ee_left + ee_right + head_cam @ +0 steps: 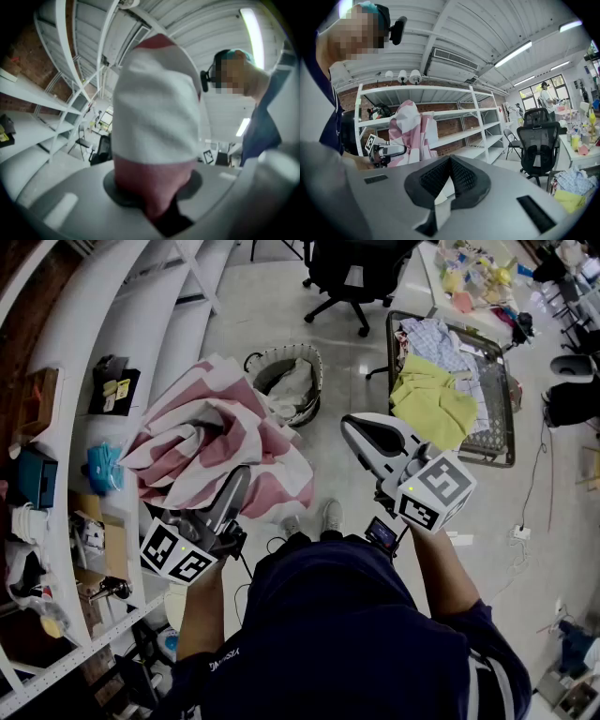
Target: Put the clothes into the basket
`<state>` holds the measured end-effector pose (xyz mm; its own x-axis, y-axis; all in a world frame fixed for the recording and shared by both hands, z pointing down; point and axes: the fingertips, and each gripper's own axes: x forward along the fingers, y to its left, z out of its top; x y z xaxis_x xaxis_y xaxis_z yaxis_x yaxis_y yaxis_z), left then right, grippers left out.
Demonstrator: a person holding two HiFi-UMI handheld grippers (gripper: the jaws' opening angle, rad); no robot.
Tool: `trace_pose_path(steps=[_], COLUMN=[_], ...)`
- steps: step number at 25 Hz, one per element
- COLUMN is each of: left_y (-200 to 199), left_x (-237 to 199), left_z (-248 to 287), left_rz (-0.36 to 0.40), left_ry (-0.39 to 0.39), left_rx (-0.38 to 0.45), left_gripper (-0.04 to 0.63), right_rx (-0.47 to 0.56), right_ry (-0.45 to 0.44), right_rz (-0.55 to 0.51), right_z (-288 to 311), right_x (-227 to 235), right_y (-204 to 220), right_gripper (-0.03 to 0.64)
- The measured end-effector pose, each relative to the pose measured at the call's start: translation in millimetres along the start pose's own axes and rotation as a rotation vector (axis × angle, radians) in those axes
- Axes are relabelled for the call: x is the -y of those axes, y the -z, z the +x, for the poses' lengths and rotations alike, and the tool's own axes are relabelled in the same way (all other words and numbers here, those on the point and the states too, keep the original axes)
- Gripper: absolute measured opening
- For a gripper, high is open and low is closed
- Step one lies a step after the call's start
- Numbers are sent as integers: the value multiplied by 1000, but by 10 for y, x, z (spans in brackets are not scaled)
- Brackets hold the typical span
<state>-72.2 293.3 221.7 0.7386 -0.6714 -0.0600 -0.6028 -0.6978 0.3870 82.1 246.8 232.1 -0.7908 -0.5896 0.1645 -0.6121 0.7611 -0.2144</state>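
Your left gripper (236,486) is clamped on the pink-and-white striped cloth garment (206,442), which you hold up in front of you. Your right gripper (353,426) has its jaws together on nothing. This looks like the carrying step: next, bring the garment over the round woven basket (317,367) on the floor ahead, then let go.

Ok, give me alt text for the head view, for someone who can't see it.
The left gripper holds up a pink-and-white striped cloth, just left of a round basket on the floor with pale clothes in it. The right gripper is raised alongside, shut and empty. More clothes lie on a wire rack at the right.
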Motion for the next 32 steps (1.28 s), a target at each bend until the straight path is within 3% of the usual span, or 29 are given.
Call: trace_pose_path(steps=[16, 32], left_y=[-20, -129], left_x=[18, 2], left_z=[48, 379], left_rz=[18, 34], left_ry=[-50, -107], left_rx=[12, 63], left_gripper=[109, 107], right_rx=[43, 46], right_ry=[46, 9], right_rz=[32, 71], right_z=[-233, -487], right_x=[338, 764], right_y=[-38, 23], right_gripper=[8, 8])
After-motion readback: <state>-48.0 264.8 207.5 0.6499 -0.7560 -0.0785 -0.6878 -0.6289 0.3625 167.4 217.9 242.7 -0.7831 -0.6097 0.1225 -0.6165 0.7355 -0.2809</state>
